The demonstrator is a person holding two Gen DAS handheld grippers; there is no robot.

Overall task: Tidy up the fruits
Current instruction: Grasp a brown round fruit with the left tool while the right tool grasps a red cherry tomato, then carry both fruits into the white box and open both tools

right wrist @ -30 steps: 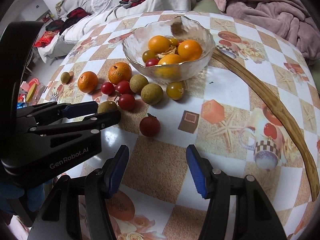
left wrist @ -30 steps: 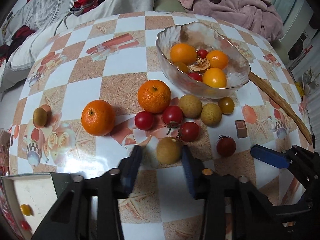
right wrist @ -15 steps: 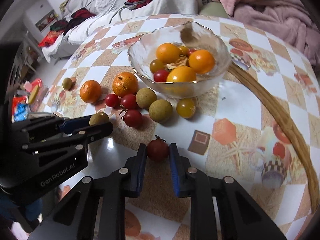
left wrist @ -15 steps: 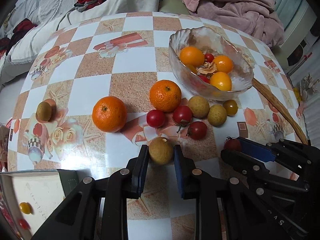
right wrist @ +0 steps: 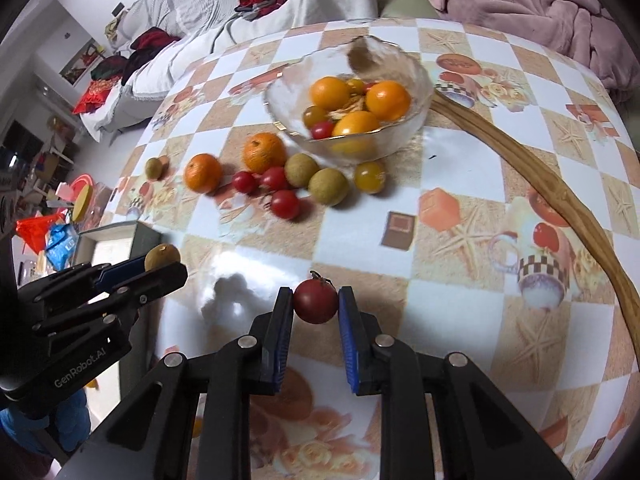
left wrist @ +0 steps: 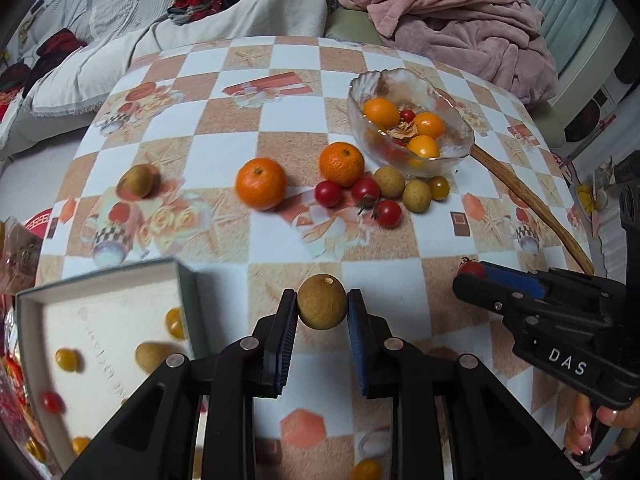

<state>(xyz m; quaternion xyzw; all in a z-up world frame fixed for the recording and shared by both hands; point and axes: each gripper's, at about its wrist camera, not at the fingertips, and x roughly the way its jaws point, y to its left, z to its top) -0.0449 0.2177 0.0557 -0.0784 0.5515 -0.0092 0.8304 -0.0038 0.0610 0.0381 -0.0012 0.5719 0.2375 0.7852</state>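
My left gripper (left wrist: 322, 312) is shut on a brown longan (left wrist: 322, 306) and holds it above the table, right of a white box (left wrist: 104, 336) that holds several small fruits. My right gripper (right wrist: 315, 304) is shut on a dark red cherry tomato (right wrist: 315, 301), lifted over the table's near side. The right gripper (left wrist: 472, 274) also shows in the left wrist view with the tomato (left wrist: 470, 269). A glass bowl (left wrist: 456, 148) with oranges stands at the far right. Two oranges (left wrist: 261, 183), cherry tomatoes (left wrist: 328, 193) and longans (left wrist: 417, 197) lie loose beside it.
A lone longan (left wrist: 136, 181) lies at the table's left. A curved wooden stick (right wrist: 560, 196) runs along the right side. A sofa with clothes and a pink blanket (left wrist: 460, 20) lies beyond the far edge. The left gripper (right wrist: 162, 265) shows at left in the right wrist view.
Both grippers have lifted and pulled back from the fruit pile, each with its fruit. The left one has moved toward the white box.
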